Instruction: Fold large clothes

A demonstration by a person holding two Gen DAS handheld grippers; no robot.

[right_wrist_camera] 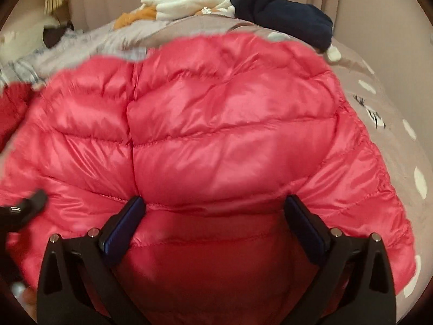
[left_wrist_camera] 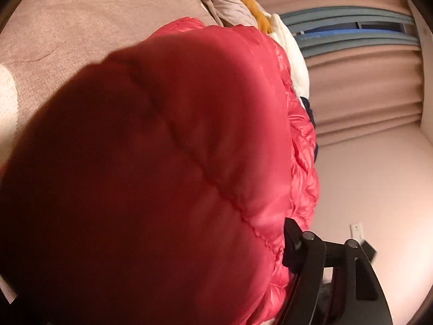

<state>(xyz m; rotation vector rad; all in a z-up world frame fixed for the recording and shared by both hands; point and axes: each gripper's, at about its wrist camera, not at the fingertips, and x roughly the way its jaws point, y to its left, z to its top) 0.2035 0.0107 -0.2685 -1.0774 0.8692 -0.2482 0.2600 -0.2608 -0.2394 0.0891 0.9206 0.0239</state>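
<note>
Jacket (right_wrist_camera: 216,135) lies under gaping right tongs (right_wrist_camera: 216,211); left tongs (left_wrist_camera: 291,246) half-hidden, state unclear.

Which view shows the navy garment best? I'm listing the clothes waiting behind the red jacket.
The right wrist view: the navy garment lies in full sight at the top, beside the white garment, beyond the red jacket. In the left wrist view only a dark sliver peeks past the jacket's edge.

the left wrist view sits pressed close behind the red puffer jacket (left_wrist_camera: 167,162), which hides most of the left gripper (left_wrist_camera: 291,246). the right wrist view looks steeply down past the right gripper (right_wrist_camera: 215,211) onto the same jacket, with the bed (right_wrist_camera: 379,103) beyond.
</note>
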